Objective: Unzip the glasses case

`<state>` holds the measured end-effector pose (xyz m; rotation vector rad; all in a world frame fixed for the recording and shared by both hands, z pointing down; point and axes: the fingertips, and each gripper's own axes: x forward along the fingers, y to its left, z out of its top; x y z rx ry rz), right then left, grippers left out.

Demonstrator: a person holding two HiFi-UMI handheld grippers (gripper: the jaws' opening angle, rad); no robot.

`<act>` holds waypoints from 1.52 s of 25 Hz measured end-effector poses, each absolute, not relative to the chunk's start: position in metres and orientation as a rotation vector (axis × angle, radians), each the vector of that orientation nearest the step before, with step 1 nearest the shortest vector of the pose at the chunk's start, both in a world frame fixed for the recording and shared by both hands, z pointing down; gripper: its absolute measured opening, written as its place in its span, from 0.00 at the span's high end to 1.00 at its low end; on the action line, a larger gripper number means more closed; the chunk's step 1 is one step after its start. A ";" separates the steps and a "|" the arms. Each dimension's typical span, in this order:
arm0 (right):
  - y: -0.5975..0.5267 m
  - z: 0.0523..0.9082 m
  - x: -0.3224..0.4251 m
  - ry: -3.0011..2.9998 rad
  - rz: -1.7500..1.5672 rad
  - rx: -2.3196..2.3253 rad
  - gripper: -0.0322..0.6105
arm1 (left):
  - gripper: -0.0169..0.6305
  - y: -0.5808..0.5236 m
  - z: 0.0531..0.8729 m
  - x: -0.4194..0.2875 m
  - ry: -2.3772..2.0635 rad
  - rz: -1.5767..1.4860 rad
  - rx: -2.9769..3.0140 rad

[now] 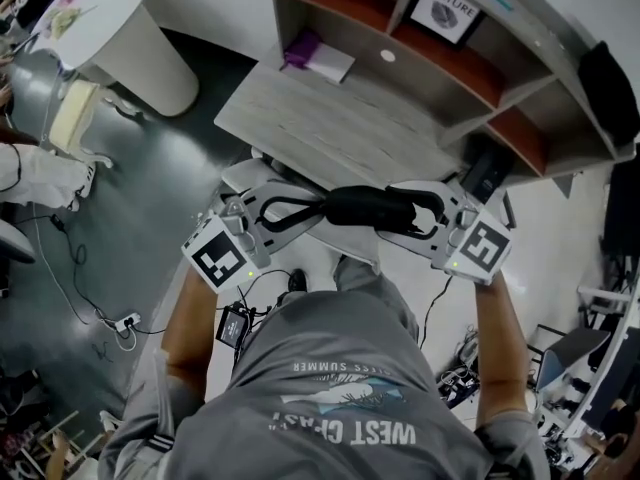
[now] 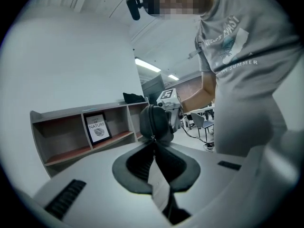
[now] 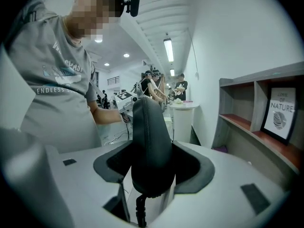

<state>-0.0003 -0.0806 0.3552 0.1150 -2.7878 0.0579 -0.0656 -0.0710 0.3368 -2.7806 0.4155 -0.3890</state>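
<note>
The black glasses case [image 1: 370,208] hangs in the air in front of the person's chest, lying across between the two grippers. My right gripper [image 1: 398,218] is shut on one end of it; in the right gripper view the case [image 3: 149,141] fills the gap between the dark pads, and a black cord [image 3: 138,212] hangs below it. My left gripper [image 1: 318,208] meets the other end. Its jaws [image 2: 153,145] are closed together at the tip on the small zipper pull [image 2: 153,137], with the case [image 2: 154,120] just beyond.
Beyond the grippers stands a wooden desk [image 1: 330,123] with a shelf unit, a framed "NATURE" picture [image 1: 447,10] and a purple item [image 1: 300,48]. A white round table [image 1: 110,28] is at the upper left. Cables and a power strip [image 1: 125,320] lie on the floor.
</note>
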 end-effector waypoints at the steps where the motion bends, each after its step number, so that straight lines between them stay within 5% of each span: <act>1: -0.078 0.356 0.001 -2.786 0.076 0.104 0.55 | 0.96 -0.068 0.337 -0.065 0.406 -0.404 -2.772; 26: -0.059 0.396 0.015 -2.440 0.042 0.149 0.58 | 0.98 -0.053 0.354 -0.061 0.351 -1.053 -2.159; 31: -0.052 0.356 0.013 -2.761 0.071 0.200 0.56 | 0.98 -0.053 0.321 -0.059 0.510 -0.720 -2.488; 38: -0.052 0.314 0.022 -3.205 0.536 0.359 0.55 | 0.98 -0.069 0.294 -0.071 0.762 -0.323 -2.789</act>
